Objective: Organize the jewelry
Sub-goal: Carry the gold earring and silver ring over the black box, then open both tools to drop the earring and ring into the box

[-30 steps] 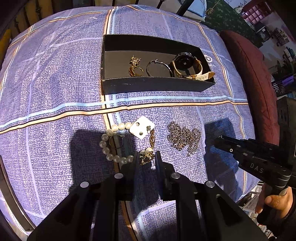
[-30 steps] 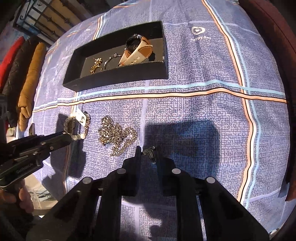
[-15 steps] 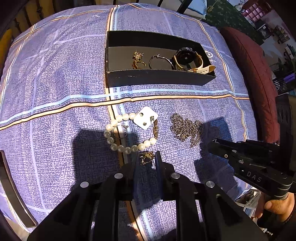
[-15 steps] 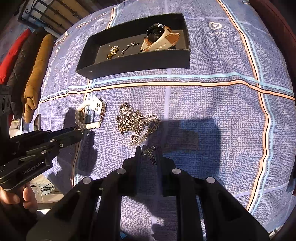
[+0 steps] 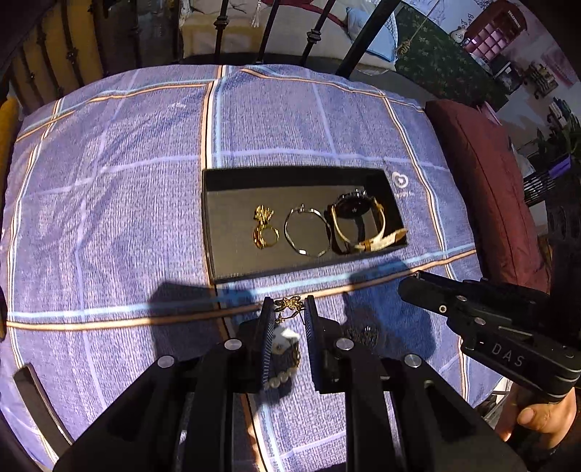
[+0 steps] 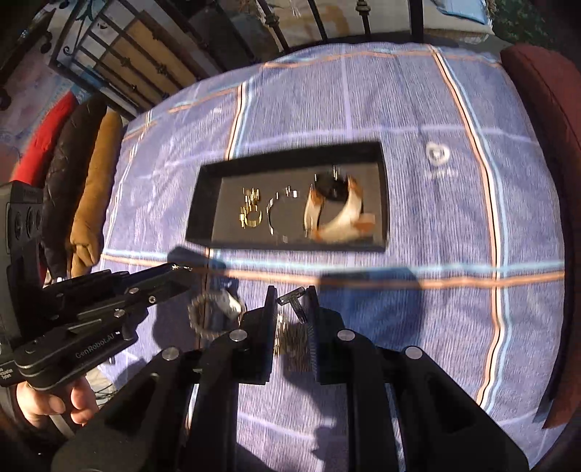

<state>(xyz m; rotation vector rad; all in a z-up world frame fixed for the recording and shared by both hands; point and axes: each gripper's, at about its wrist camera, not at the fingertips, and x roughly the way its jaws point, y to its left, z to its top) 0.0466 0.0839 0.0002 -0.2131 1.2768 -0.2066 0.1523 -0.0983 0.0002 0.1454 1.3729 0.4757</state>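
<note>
A black tray (image 5: 218, 225) on the blue plaid cloth holds a gold ring (image 5: 264, 232), a silver bangle (image 5: 307, 232) and a watch with a cream strap (image 5: 359, 227); the tray also shows in the right wrist view (image 6: 203, 218). My left gripper (image 5: 288, 306) is shut on a small gold earring (image 5: 288, 303), held above the cloth just short of the tray. My right gripper (image 6: 292, 296) is shut on a small silver clip (image 6: 294, 297). A pearl bracelet (image 5: 279, 379), a white earring card (image 5: 285, 336) and a silver chain (image 6: 294, 341) lie under the grippers.
A dark red cushion (image 5: 486, 188) lies along the right edge of the cloth. Black metal bars (image 5: 319, 25) stand behind. Jackets (image 6: 90, 188) hang at the left in the right wrist view. The other gripper (image 5: 483, 319) reaches in from the right.
Both grippers have lifted and moved forward toward the tray, each carrying its small piece. The bracelet, card and chain now lie beneath the fingers.
</note>
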